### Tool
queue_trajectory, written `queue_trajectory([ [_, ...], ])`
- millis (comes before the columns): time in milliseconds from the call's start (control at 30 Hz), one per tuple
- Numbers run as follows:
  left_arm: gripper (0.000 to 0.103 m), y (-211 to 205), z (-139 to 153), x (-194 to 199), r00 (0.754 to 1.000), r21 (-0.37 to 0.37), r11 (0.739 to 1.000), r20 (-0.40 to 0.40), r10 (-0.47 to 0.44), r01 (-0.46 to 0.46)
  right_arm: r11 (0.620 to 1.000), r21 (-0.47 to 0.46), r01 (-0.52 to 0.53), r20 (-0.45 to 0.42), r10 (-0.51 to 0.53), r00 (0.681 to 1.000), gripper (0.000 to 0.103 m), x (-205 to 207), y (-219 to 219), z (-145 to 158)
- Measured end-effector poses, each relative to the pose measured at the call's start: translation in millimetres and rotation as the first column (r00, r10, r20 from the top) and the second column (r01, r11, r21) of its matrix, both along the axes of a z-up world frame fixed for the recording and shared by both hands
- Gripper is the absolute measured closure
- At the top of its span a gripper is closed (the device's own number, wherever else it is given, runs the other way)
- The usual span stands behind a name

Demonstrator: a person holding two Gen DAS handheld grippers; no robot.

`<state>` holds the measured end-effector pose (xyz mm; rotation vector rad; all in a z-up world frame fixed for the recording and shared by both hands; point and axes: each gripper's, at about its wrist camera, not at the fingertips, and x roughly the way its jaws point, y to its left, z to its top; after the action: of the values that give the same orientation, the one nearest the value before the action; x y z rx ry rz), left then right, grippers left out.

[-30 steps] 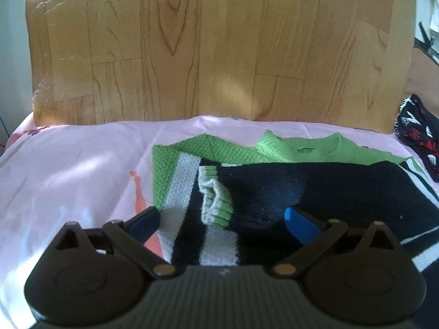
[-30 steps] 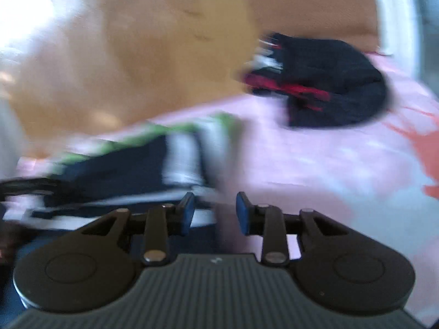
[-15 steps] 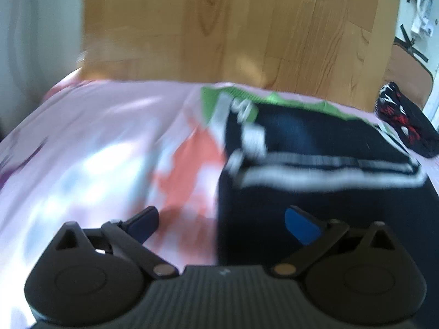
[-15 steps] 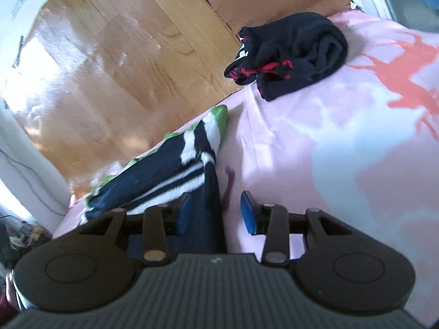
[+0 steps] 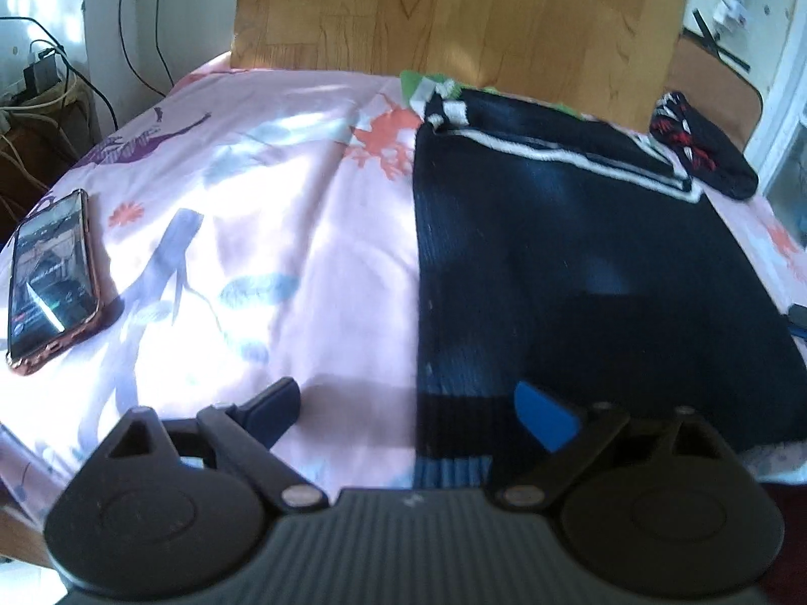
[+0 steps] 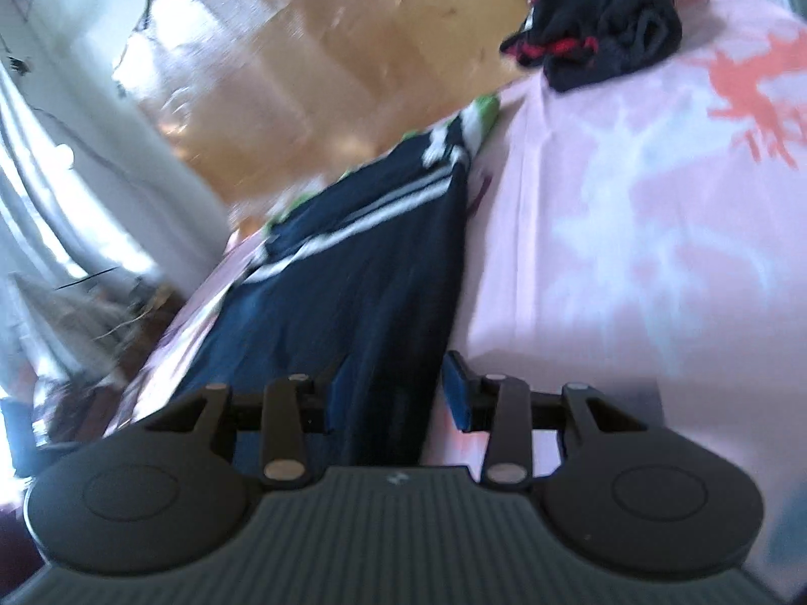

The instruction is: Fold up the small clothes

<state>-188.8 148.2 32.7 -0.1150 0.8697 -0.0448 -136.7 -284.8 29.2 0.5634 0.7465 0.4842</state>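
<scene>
Knitwear, a navy sweater with white stripes and green trim (image 5: 570, 252), lies flat on the pink patterned bedsheet (image 5: 282, 252), its green edge at the far side against the wooden board (image 5: 454, 10). The left gripper (image 5: 408, 403) hangs over the sweater's near left corner, jaws wide and closing, with the sweater's left edge below the gap and no pad pressing on it. The right gripper (image 6: 398, 396) is at the sweater's near right edge, jaws partway apart; the navy cloth runs between them, but blur hides whether the pads pinch it. A dark bundle with red markings (image 6: 600, 25) sits far right. A phone in a pinkish case (image 5: 50, 272) rests at the left.
</scene>
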Motion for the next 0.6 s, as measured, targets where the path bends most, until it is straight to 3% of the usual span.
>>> queue_trajectory([
  [167, 0.01, -13.9, 0.0, -3.5, 0.998, 0.045, 0.998, -0.046, -0.038, 0.04, 0.995, 0.069, -0.075, -0.072, 0.08, 0.994, 0.06, -34.9, -15.6, -5.6],
  [267, 0.029, -25.1, 2.6, -6.9, 0.995, 0.082, 0.994, -0.063, -0.074, 0.079, 0.989, 0.088, -0.118, -0.087, 0.126, 0.988, 0.06, -51.1, -15.2, -7.3],
  [300, 0.045, -26.3, 5.4, -7.5, 0.994, 0.074, 0.993, -0.066, -0.088, 0.092, 0.986, 0.099, -0.134, -0.089, 0.143, 0.986, 0.06, -54.2, -13.5, -8.5],
  [333, 0.062, -28.4, 7.3, -8.1, 0.993, 0.057, 0.993, -0.069, -0.096, 0.1, 0.983, 0.113, -0.143, -0.086, 0.153, 0.985, 0.06, -55.8, -11.2, -9.4],
  [400, 0.079, -26.1, 10.4, -5.9, 0.992, 0.002, 0.995, -0.078, -0.103, 0.103, 0.976, 0.151, -0.158, -0.091, 0.173, 0.981, 0.06, -55.0, -5.4, -13.7],
  [467, 0.087, -20.0, 11.3, -1.9, 0.993, -0.058, 0.995, -0.078, -0.084, 0.08, 0.967, 0.17, -0.187, -0.083, 0.203, 0.976, 0.062, -51.3, 2.7, -16.7],
  [567, 0.09, -3.0, 12.0, 5.3, 0.995, -0.184, 0.982, -0.086, -0.044, 0.028, 0.966, 0.126, -0.224, -0.068, 0.234, 0.97, 0.092, -44.5, 12.7, -16.7],
  [600, 0.091, 2.5, 13.5, 6.8, 0.997, -0.22, 0.975, -0.076, -0.031, 0.013, 0.964, 0.134, -0.23, -0.064, 0.24, 0.969, 0.092, -41.4, 12.7, -16.2],
])
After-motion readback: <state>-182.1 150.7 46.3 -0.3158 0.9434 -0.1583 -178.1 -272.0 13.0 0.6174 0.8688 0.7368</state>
